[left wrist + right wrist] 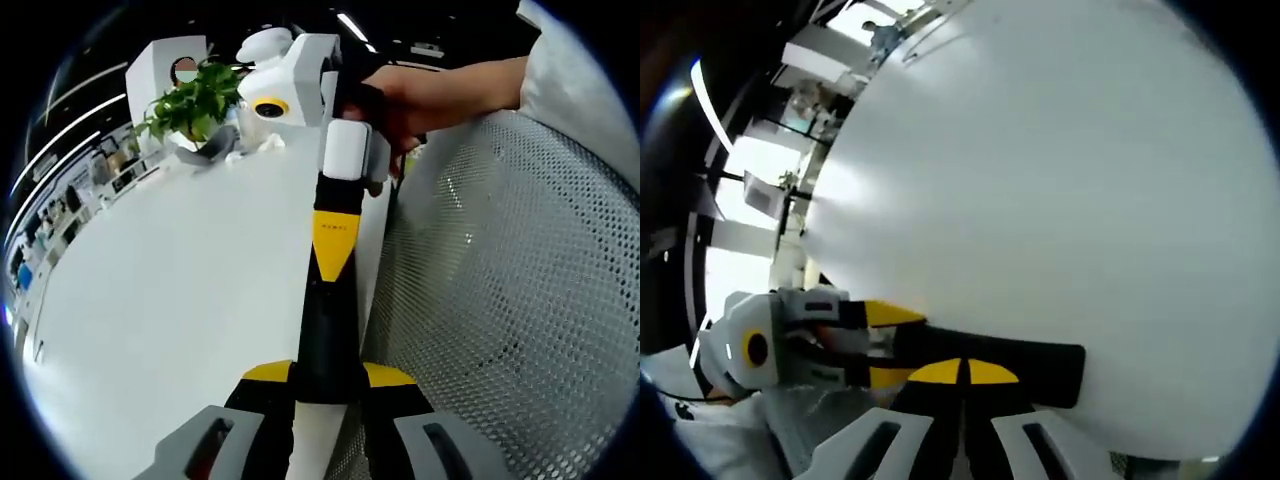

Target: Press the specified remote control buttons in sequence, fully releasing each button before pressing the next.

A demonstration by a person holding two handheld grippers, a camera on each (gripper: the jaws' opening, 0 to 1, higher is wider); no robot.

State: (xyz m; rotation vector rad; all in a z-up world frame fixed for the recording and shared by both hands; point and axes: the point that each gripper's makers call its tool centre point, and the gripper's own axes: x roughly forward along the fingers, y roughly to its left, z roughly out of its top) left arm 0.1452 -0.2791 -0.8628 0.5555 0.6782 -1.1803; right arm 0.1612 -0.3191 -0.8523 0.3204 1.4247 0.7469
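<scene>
Pressing cleanly means keeping the left hand-held gripper (327,376) clamped steady on the black remote control (325,330) over the table (180,280) edge while the right hand-held gripper (962,372), jaws together on it, pushes squarely, then lifts fully clear.

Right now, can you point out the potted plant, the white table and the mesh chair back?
Potted plant (192,100): left gripper view, on its green leaves.
White table (180,280): left gripper view, on a bare stretch of the top.
Mesh chair back (510,300): left gripper view, on the perforated grey mesh.
</scene>
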